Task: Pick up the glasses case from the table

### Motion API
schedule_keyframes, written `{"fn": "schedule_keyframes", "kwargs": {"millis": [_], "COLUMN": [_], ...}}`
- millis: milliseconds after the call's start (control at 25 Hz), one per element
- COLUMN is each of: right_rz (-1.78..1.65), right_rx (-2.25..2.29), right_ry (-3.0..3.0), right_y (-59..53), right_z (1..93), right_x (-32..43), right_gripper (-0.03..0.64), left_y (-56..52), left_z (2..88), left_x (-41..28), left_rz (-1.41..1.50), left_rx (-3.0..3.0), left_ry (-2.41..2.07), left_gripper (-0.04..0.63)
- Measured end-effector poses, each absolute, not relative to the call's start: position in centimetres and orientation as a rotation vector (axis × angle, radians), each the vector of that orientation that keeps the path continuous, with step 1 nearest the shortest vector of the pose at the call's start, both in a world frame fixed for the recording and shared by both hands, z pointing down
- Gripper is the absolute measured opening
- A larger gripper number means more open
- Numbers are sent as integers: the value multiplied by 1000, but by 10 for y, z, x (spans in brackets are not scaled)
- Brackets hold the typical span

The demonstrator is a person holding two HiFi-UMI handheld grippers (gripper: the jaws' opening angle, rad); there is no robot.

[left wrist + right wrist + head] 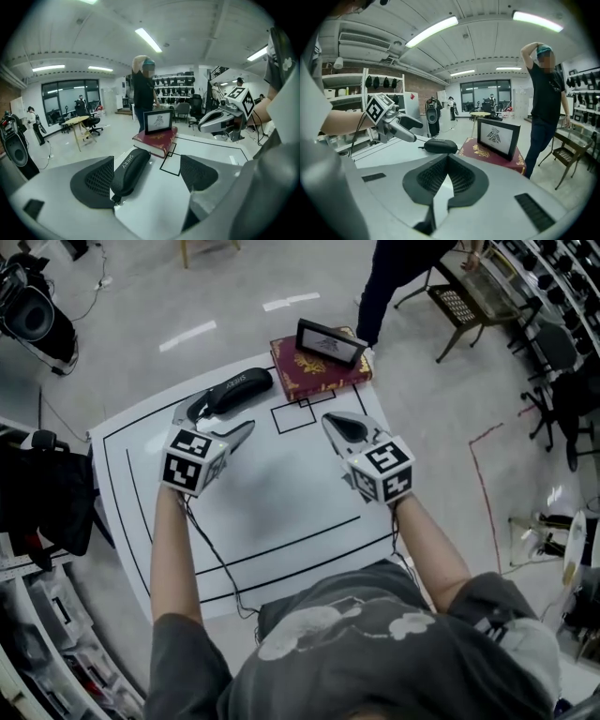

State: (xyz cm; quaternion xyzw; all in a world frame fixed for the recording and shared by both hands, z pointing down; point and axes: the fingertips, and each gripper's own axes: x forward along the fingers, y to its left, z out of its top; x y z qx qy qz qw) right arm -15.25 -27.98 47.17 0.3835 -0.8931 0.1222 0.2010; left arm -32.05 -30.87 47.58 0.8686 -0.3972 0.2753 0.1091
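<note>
- The glasses case [239,390] lies flat on the white table [281,512], in the upper left of the head view, just left of a red book [314,373].
- A framed picture [330,341] stands on top of that book.
- The left gripper [149,168] has its jaws spread wide. In the left gripper view, the near end of the case sits in the gap.
- The case is close against the pad [91,183] on the left of the frame and well apart from the other pad. I can't tell whether it touches.
- The right gripper [447,161] is over the table, right of centre in the head view. Its jaws are pressed together with nothing between them.
- A person [398,277] stands beyond the table at the top of the frame, near a chair [466,304].
</note>
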Motion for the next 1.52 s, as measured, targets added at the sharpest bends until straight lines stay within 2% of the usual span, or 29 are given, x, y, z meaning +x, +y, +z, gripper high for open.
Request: {"fn": "schedule_keyframes", "kwargs": {"millis": [520,1200,1320,1520], "right_rz": [413,479,487,487], "right_rx": [1065,1061,1059,1054], "right_ry": [-2443,-2418,-2417,-2424], "right_y": [-316,-334,-332,-328], "right_z": [506,532,535,532], "right_x": [-155,-151,-154,-154], "right_gripper": [0,0,0,0], "left_y": [-375,-390,-400,-397], "left_z": [560,608,601,595], "left_x": [-314,-311,-310,-306], "left_rz": [1284,1434,1383,1386], "left_rx": [2537,2394,2422,2439], "left_ry": [-958,-693,-737,-763], "left_gripper": [426,422,351,335]}}
